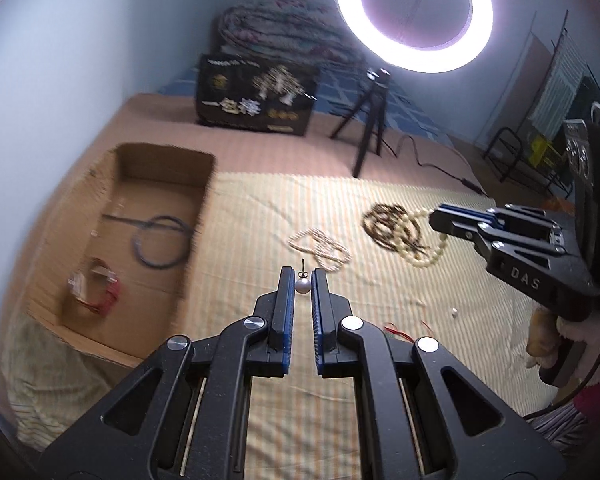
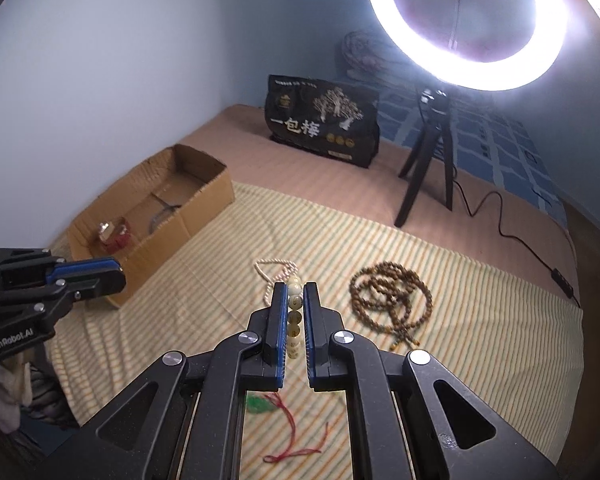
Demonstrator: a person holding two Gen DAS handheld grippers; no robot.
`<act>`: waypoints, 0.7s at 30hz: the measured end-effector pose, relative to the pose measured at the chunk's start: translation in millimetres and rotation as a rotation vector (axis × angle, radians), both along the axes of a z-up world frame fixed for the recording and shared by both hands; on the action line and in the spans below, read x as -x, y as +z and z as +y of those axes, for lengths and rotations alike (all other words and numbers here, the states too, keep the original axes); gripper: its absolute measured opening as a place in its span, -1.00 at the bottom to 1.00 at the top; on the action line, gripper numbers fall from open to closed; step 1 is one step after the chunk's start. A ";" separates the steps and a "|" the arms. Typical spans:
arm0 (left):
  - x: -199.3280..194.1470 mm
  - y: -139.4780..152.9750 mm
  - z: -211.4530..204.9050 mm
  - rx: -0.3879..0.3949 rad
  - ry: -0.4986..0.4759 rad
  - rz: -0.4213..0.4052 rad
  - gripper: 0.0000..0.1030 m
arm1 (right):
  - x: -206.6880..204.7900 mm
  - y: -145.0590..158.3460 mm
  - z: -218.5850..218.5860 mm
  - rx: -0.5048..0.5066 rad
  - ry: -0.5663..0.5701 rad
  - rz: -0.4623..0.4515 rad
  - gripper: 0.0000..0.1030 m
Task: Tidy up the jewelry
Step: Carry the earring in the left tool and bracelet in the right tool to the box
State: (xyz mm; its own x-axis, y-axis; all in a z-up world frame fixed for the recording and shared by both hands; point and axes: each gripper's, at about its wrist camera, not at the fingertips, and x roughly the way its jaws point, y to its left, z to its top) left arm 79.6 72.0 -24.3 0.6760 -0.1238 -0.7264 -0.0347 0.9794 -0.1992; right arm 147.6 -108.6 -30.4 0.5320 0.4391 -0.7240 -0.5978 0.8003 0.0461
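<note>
My left gripper (image 1: 303,276) is shut on a pearl stud earring (image 1: 303,286), held above the striped cloth. My right gripper (image 2: 292,292) is shut on a cream bead bracelet (image 2: 294,320); it also shows in the left wrist view (image 1: 424,258), hanging from the right gripper (image 1: 440,216). A brown bead necklace (image 2: 388,300) and a thin white pearl necklace (image 1: 320,248) lie on the cloth. The cardboard box (image 1: 112,240) at the left holds a dark ring (image 1: 160,242) and a red bracelet (image 1: 96,290).
A ring light on a black tripod (image 2: 428,160) stands at the back, its cable trailing right. A black printed bag (image 2: 320,120) stands behind the box. A green pendant on red cord (image 2: 264,406) lies near the front edge. A small earring (image 1: 454,312) lies on the cloth.
</note>
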 end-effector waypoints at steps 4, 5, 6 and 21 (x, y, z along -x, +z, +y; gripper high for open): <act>2.2 8.6 23.5 -0.022 0.039 -0.018 -0.88 | 1.8 5.3 15.7 -0.012 0.028 -0.013 -0.88; 2.3 10.0 29.2 -0.023 0.048 -0.019 -0.88 | 1.6 7.1 21.4 -0.018 0.037 -0.015 -0.88; 3.3 11.8 37.5 -0.018 0.061 -0.022 -0.88 | 1.6 8.5 25.9 -0.025 0.043 -0.016 -0.88; 13.0 9.1 98.5 -0.015 0.157 -0.008 -0.88 | -6.6 30.3 107.5 -0.089 0.158 -0.038 -0.88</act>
